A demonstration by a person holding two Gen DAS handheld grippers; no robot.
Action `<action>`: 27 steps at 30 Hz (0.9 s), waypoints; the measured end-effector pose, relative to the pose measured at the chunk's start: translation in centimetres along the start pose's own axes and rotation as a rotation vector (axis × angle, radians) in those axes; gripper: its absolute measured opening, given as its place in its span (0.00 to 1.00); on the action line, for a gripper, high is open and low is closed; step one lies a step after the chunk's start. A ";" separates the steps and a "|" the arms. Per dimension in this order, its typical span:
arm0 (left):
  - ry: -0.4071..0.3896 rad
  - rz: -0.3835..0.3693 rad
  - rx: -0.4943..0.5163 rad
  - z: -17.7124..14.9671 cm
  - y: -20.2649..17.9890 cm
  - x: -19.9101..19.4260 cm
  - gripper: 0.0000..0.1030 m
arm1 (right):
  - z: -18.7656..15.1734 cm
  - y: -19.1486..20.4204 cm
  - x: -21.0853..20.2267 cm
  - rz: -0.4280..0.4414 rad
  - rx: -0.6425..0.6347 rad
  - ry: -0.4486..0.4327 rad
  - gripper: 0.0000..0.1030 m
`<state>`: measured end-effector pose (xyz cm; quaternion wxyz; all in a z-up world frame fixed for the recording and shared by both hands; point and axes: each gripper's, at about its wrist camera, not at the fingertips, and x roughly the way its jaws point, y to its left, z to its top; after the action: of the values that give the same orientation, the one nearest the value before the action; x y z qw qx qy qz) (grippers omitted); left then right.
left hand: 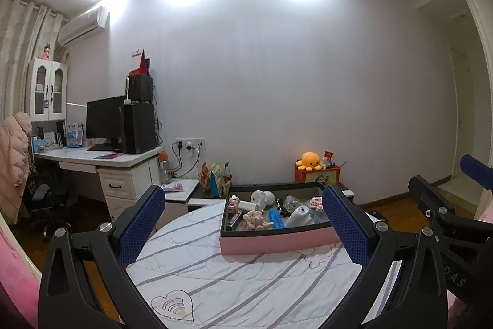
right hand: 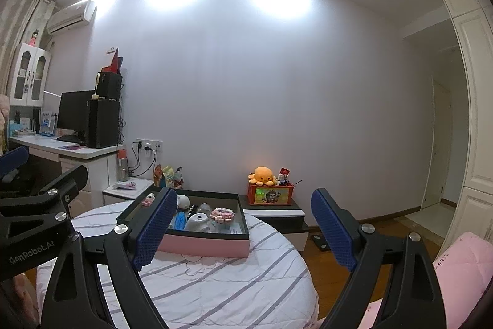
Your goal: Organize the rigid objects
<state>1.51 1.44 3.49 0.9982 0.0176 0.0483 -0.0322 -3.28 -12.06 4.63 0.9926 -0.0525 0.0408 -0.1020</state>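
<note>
A pink box with a black rim point(left hand: 277, 242) sits on a round table with a striped white cloth point(left hand: 234, 276). Inside lie several small items: a white rounded bottle point(left hand: 299, 216), a blue tube point(left hand: 275, 218), a pink plush toy point(left hand: 255, 219), a white figurine point(left hand: 262, 198) and a pink-and-white bracelet point(left hand: 315, 202). My left gripper point(left hand: 246, 224) is open and empty, held above the table in front of the box. My right gripper point(right hand: 243, 227) is open and empty, to the right of the box point(right hand: 203, 245); the bottle point(right hand: 197, 221) and bracelet point(right hand: 222, 213) show there.
A desk with a monitor and a computer tower point(left hand: 138, 128) stands at the left. A low black-and-white cabinet point(right hand: 277, 218) behind the table holds a red box with an orange plush octopus point(right hand: 262, 174). Snack bags point(left hand: 215, 178) stand by the wall. A pink cushion point(right hand: 462, 267) lies at the right.
</note>
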 end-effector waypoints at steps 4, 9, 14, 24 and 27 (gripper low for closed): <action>0.008 0.008 0.009 -0.3 -0.1 0.4 1.00 | -0.3 0.0 0.3 0.005 -0.003 0.009 0.88; 0.013 0.007 0.007 -0.5 -0.1 0.6 1.00 | -0.4 0.1 0.4 0.006 -0.013 0.007 0.88; 0.014 0.017 0.004 -0.7 -0.1 0.9 1.00 | -0.4 0.4 0.5 0.006 -0.026 0.004 0.90; 0.010 0.022 0.004 -0.8 0.1 1.1 1.00 | -0.5 0.1 0.6 0.002 -0.013 -0.008 1.00; 0.011 0.029 0.011 -0.8 0.0 1.2 1.00 | -0.5 0.1 0.7 0.004 -0.013 -0.002 1.00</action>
<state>2.65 1.35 2.58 0.9981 0.0238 0.0532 -0.0179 -2.62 -12.19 4.09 0.9924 -0.0589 0.0407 -0.0999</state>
